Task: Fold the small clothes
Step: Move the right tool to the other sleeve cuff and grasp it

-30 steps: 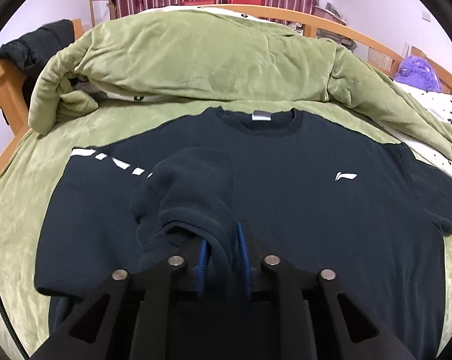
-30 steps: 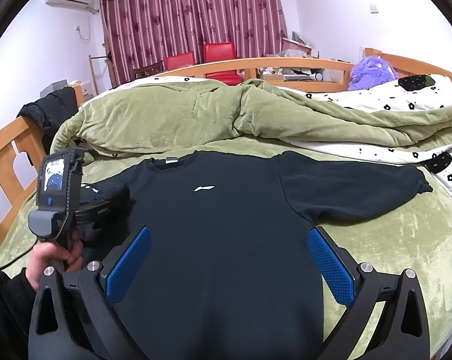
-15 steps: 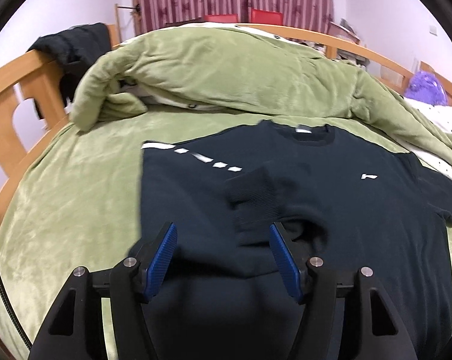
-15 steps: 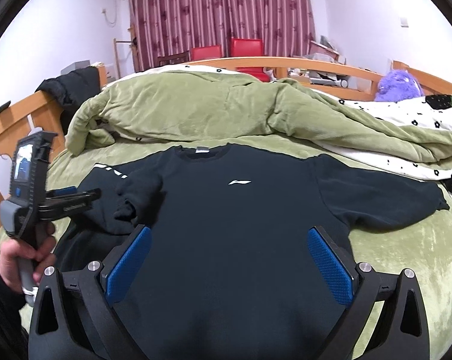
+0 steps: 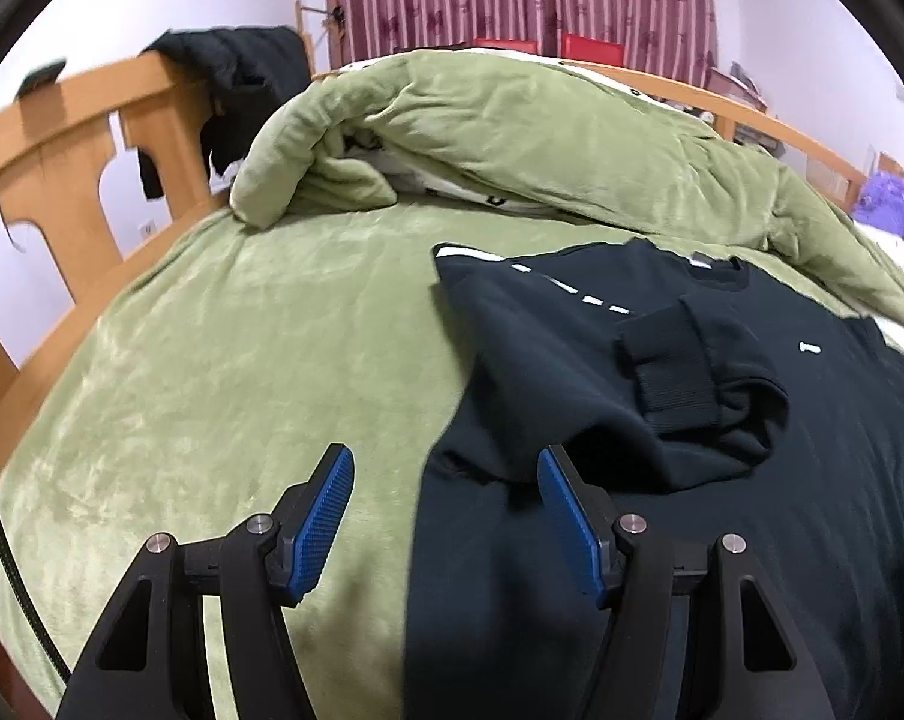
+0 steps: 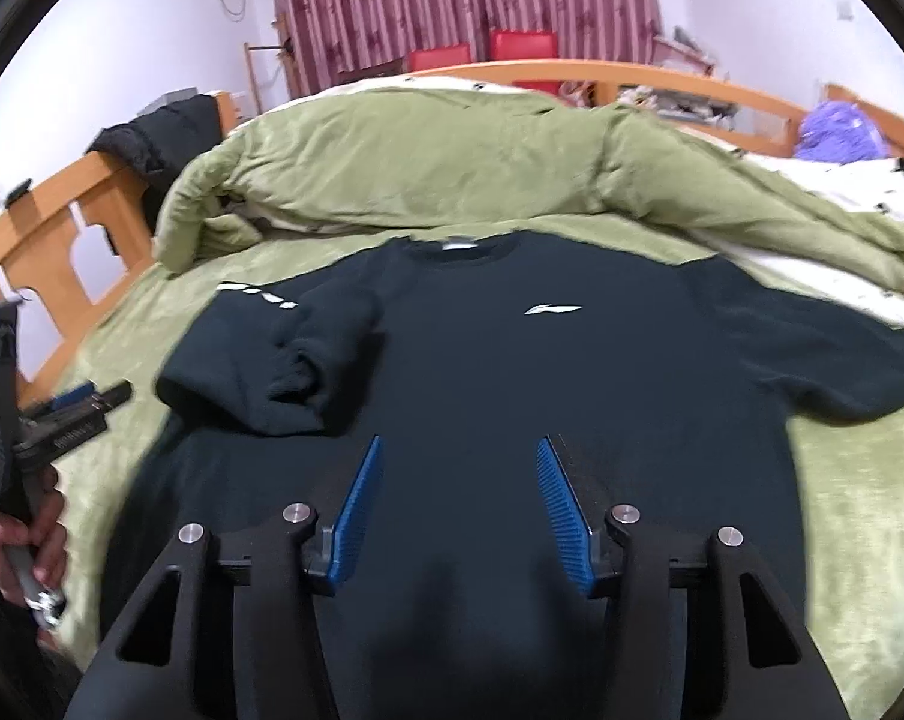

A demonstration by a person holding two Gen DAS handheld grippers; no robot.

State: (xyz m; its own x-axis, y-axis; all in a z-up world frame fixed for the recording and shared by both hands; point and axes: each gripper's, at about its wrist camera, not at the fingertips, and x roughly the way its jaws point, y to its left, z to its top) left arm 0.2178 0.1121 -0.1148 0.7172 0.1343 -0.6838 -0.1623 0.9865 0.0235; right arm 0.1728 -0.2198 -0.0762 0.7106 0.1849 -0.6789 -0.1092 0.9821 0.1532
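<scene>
Now the black sweatshirt [image 6: 511, 360] lies flat mid-bed, collar toward the bunched quilt [image 6: 452, 168]. Its unfolded sleeve [image 6: 811, 354] stretches toward the right edge, nearer the right tool [image 6: 459, 504], closing empty; left tool [image 5: 443, 516] half-open, empty.

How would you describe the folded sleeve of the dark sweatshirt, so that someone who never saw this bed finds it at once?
Start at the green blanket covering the bed, where a dark sweatshirt lies flat with its collar toward the curtains. On the side with the white dashed stripe, one sleeve is folded inward over the chest. Its ribbed cuff lies on the body; the other sleeve is spread outward.
</scene>
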